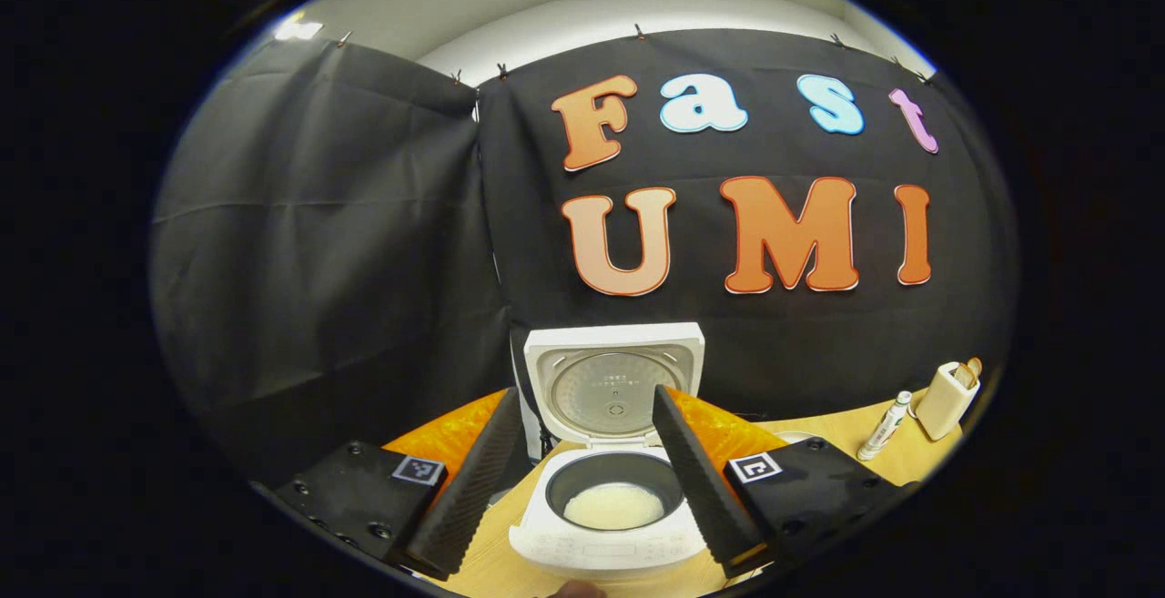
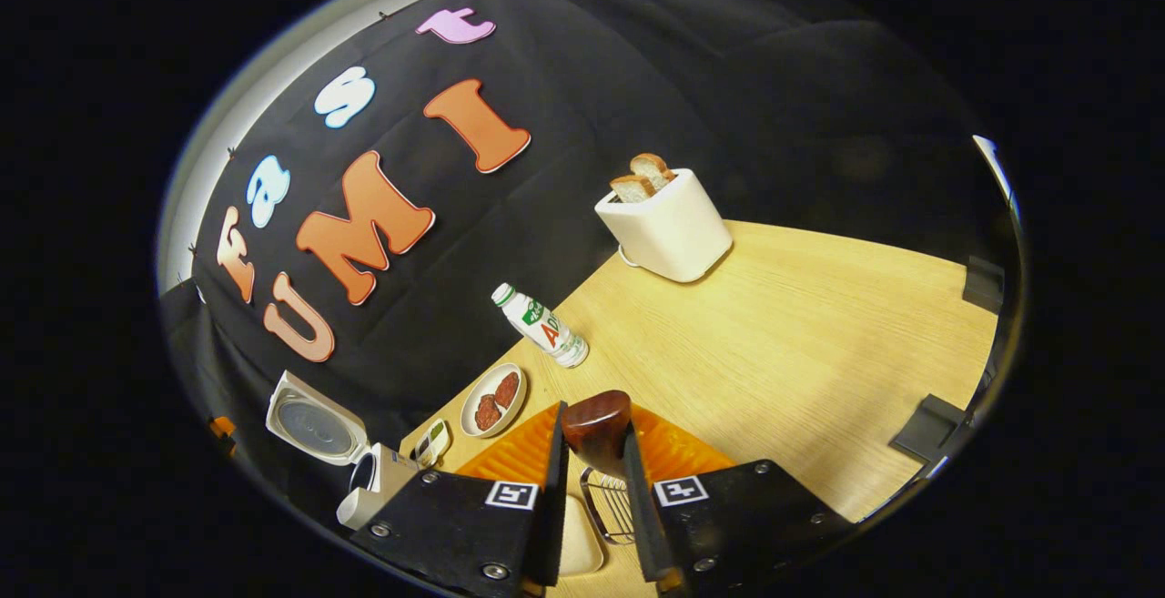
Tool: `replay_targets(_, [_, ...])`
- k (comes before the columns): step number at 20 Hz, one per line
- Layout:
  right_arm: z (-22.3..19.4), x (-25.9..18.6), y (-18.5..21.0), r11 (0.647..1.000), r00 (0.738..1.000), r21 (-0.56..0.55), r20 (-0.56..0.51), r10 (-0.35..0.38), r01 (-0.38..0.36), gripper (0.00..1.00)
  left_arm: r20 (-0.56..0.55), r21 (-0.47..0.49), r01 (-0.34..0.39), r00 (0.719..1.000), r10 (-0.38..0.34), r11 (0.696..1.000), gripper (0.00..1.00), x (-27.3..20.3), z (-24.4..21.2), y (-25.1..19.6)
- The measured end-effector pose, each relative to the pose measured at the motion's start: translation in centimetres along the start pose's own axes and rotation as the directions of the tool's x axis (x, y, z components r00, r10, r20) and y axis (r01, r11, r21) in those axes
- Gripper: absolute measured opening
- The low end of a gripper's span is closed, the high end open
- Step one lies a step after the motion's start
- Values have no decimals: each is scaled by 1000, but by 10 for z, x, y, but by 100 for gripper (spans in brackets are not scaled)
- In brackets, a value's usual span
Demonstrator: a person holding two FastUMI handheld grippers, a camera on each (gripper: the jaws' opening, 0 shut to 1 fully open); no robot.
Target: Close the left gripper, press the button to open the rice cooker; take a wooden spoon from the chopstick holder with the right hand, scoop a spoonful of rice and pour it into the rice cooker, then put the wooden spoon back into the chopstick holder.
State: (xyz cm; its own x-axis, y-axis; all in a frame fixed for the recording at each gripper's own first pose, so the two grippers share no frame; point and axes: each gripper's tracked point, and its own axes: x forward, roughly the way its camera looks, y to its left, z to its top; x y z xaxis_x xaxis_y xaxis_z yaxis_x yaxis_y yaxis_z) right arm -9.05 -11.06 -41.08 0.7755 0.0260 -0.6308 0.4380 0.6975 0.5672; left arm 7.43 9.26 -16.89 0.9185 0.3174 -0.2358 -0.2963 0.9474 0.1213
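Note:
The white rice cooker (image 1: pixel 608 543) stands in front of me with its lid (image 1: pixel 612 380) swung up, and white rice (image 1: pixel 613 505) lies in the dark inner pot. My left gripper (image 1: pixel 582 398) is open, one finger on each side of the cooker and just short of it. In the right gripper view the cooker (image 2: pixel 369 489) sits at the lower left, lid (image 2: pixel 314 425) raised. My right gripper (image 2: pixel 593 434) is shut on the dark rounded end of the wooden spoon (image 2: pixel 598 423), directly above the wire chopstick holder (image 2: pixel 612 509). The rest of the spoon is hidden.
An orange mat (image 2: pixel 496 461) lies under the cooker and holder. On the wooden table (image 2: pixel 801 343) are a plate of meat (image 2: pixel 492 399), a small bottle (image 2: pixel 544 326), a white toaster with bread (image 2: pixel 666 227) and a small pale dish (image 2: pixel 579 530).

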Motion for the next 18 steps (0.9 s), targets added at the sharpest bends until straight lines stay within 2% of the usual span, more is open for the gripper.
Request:
replay_targets(1, [1,-1,-2,1000,1000,-10,2,-5,5,34,1,-9,2,1000,-2,1000,94,6,4,2])
replay_targets(2, [4,-2,-3,1000,1000,-24,-2,-13,13,43,3,-14,2,1000,-2,1000,94,13,8,3])
replay_targets(3, [8,-3,-3,999,1000,-44,4,-20,20,48,5,-20,5,1000,-5,1000,94,21,13,4])
replay_targets(4, [13,-6,-4,997,999,-72,10,-31,31,58,5,-20,7,1000,-7,1000,94,29,17,4])
replay_targets(5, [18,-9,-6,993,999,-105,16,-47,49,62,9,-20,11,1000,-11,1000,97,37,22,4])
replay_targets(6, [25,-12,-8,988,998,-142,28,-62,65,71,0,-27,31,1000,-31,999,94,47,25,2])
replay_targets(8, [40,-22,-8,972,995,-215,54,-87,97,79,-33,-77,93,995,-96,993,97,64,29,-10])
replay_targets(11, [72,-38,-1,949,988,-284,114,-108,136,85,-76,-75,104,991,-110,992,100,95,36,-6])
replay_targets(14, [103,-60,14,922,977,-349,188,-104,165,89,-108,-75,128,985,-136,989,94,129,41,-10])
replay_targets(15, [112,-69,21,915,972,-365,212,-98,172,90,-127,-95,138,981,-149,986,97,141,38,-13])
replay_targets(18, [135,-95,41,902,956,-386,283,-82,191,91,-192,-165,134,967,-166,977,94,176,28,-11])
